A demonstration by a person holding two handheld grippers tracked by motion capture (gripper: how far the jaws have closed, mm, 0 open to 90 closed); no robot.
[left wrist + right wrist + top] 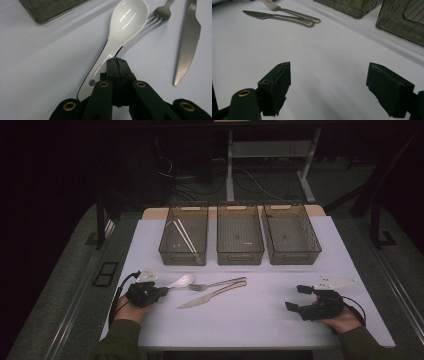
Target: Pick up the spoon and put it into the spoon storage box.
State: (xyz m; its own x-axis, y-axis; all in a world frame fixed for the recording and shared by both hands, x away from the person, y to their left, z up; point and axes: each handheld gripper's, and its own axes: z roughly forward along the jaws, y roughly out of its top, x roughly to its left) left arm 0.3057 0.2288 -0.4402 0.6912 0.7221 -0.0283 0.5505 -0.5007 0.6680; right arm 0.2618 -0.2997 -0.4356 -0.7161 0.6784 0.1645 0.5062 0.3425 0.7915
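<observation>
Left gripper view shows my left gripper (117, 61) with its jaws pressed together beside the white spoon's (122, 27) handle, not clearly pinching it. My right gripper (328, 85) rests spread wide over bare table (317, 57), well apart from the fork (287, 11) and knife (279, 17).

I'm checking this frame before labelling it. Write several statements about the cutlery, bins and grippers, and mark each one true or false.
1. The left gripper has its jaws shut beside the handle of the white spoon. True; whether they pinch the handle cannot be told.
2. The right gripper holds the knife. False: its jaws stand open over bare table, with the knife far off.
3. Three bins stand in a row at the far side of the table. True.
4. The middle bin holds the chopsticks. False: they lie in the left bin.
5. The fork lies next to the knife. True.
</observation>
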